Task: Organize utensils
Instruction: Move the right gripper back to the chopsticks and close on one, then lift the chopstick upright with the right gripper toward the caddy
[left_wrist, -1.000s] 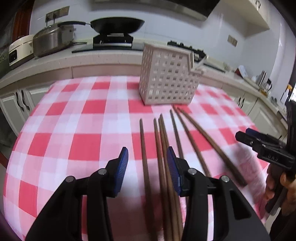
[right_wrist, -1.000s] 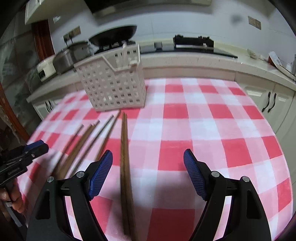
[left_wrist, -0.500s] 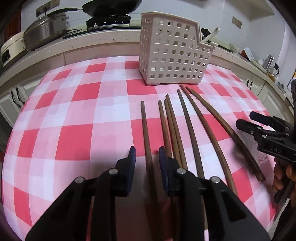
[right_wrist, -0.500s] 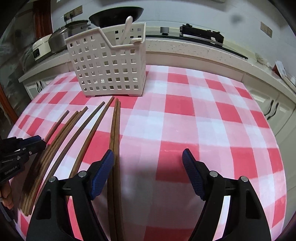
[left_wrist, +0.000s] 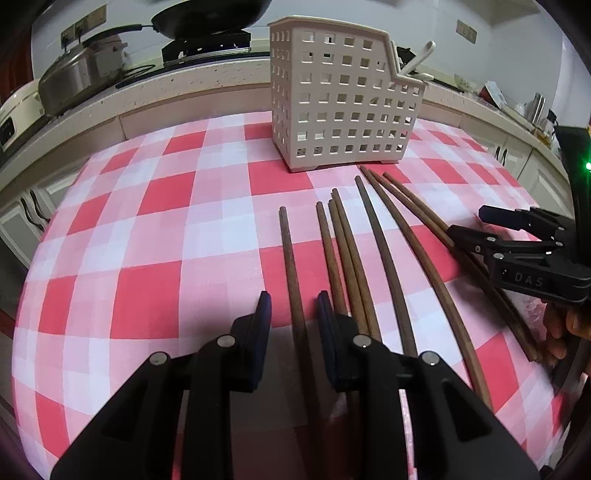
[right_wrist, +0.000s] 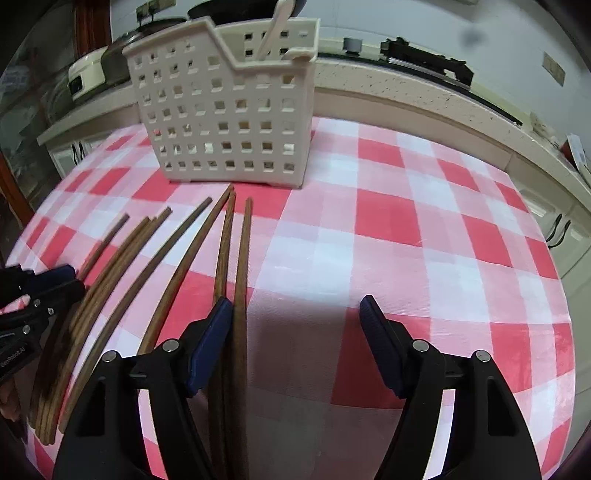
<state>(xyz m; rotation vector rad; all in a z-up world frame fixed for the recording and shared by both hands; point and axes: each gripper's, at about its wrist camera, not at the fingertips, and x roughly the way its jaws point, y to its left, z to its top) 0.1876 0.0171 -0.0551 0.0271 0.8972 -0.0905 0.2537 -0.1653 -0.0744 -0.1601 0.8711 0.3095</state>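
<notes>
Slender dark wooden chopsticks lie fanned on a red-and-white checked tablecloth before a perforated cream plastic caddy. The left gripper, jaws recently narrowed, straddles the leftmost chopstick without visibly pinching it. The right gripper, closing but still spread, straddles the rightmost chopstick.
</notes>
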